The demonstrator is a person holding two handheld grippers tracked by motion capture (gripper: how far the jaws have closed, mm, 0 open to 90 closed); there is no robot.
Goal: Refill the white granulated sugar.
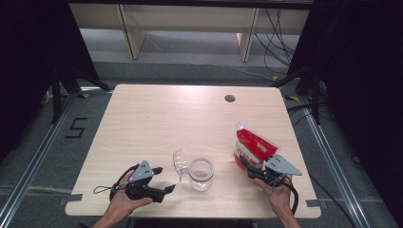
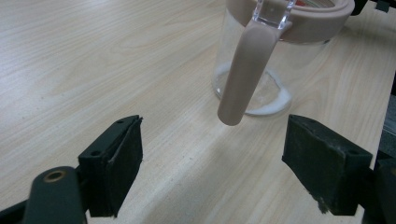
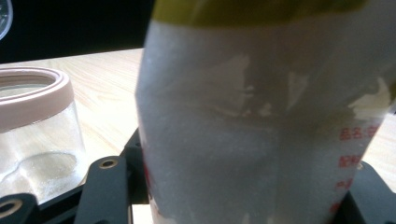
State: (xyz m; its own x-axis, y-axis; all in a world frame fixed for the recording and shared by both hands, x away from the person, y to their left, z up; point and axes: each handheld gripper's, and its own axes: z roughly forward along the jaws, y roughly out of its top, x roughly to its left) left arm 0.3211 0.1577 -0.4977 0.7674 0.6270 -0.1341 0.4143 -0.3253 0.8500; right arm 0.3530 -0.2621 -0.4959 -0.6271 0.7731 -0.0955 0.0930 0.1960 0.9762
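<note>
Pouch (image 1: pixel 252 146) stands upright at the table's (image 1: pixel 157 118) right front, and my right gripper (image 1: pixel 254 167) has its jaws around the lower part, pinching it. In the right gripper view the clear, white-filled body (image 3: pixel 261 135) sits squarely between both black jaws, bulging over them. The jar (image 1: pixel 201 174) stands at the front centre, lid (image 1: pixel 180 162) flipped open to its left. My left gripper (image 1: pixel 161 183) rests just left of the jar, jaws spread with nothing between them.

I judge the step to be securing the pouch for a pour into the jar. The next move calls for a lift without squeezing the soft sides too hard, then a tilt of the white spout (image 1: pixel 240 126) over the jar mouth (the left gripper may need to steady the jar).

The left gripper view gives the jar's pink latch (image 2: pixel 243 74) hanging down the glass and a thin white layer on the jar floor (image 2: pixel 273 100). The high view gives the layout: pouch and jar near but apart.
</note>
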